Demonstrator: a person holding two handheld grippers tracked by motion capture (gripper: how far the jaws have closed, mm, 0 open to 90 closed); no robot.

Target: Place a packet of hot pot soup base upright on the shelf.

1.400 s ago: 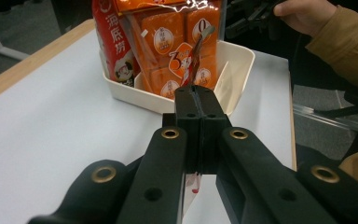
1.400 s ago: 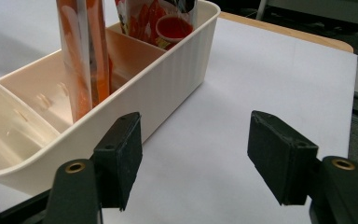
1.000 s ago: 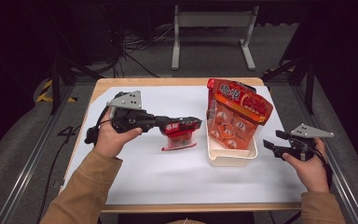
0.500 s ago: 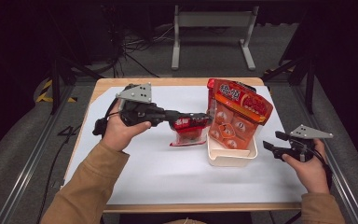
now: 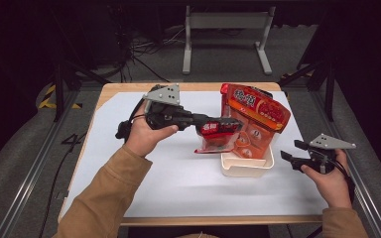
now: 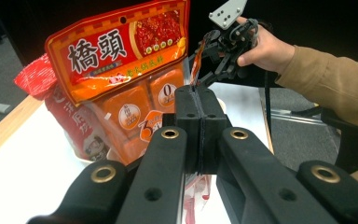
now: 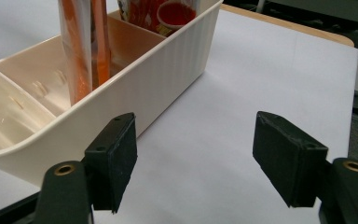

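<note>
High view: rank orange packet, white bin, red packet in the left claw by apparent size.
1. Orange packet, standing in the bin: largest.
2. White bin: partly hidden by the packets, so its place against the orange packet is unsure.
3. Red packet, pinched in the left claw: plainly smallest.

Orange packet (image 5: 255, 116) with red panel, white characters; red pouch (image 5: 217, 135); cream bin (image 5: 245, 167); black tool (image 5: 222, 125).

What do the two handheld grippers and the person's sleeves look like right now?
Both the left gripper and the right gripper are black with brass-ringed pivots, square black fingers, a grey three-cornered plate on top and a trailing black cable. The sleeves are tan.
</note>
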